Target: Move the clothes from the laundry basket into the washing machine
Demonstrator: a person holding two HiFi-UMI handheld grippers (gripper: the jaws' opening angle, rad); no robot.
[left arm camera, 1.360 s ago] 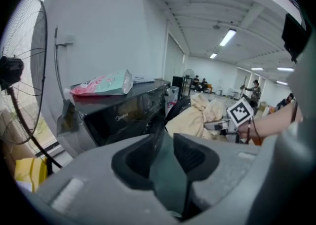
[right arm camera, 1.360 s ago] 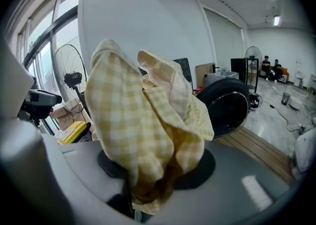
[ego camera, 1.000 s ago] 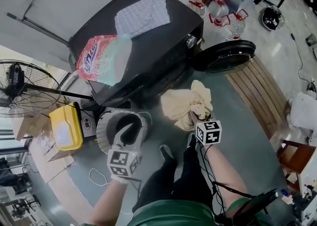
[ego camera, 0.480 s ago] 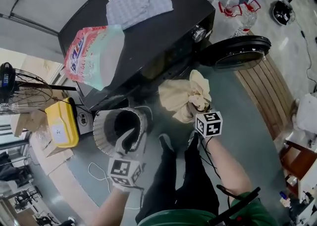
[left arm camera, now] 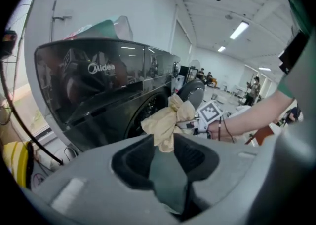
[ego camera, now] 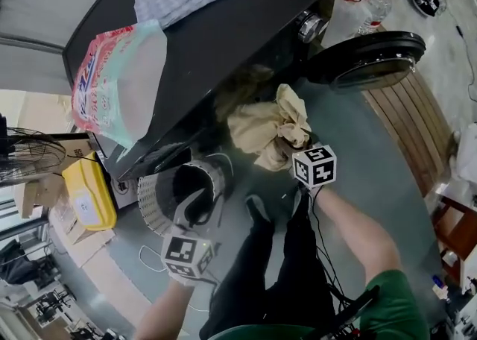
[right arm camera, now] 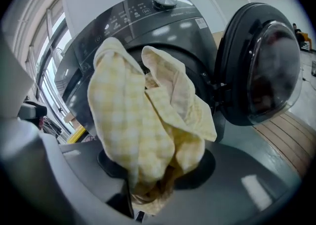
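The right gripper (ego camera: 287,146) is clamped on the bunched pale-yellow checked cloth (ego camera: 264,124), which spills up and over its jaws so that in the right gripper view it hides most of the drum mouth. Compared with a second ago, this gripper and its load sit lower and closer to the glossy black front-loading washing machine (ego camera: 223,40). The cloth now hangs right in front of the machine's face, just left of the round dark door (ego camera: 369,59), which stands swung open. The whole view is also lower and nearer, so the person appears to be bending towards the opening. As far as these views show, the cloth is not yet inside the drum. The carry looks nearly done, and what seems left for this piece is a push through the mouth and a release deep enough that no loose fold trails out over the rim. The left gripper (ego camera: 195,208) is lower too and hangs over the round ribbed grey laundry basket (ego camera: 153,204) on the floor beside the machine. Its jaws stand partly apart with nothing I can make out between them. The basket's inside looks dark, and I cannot tell whether any clothes remain in it
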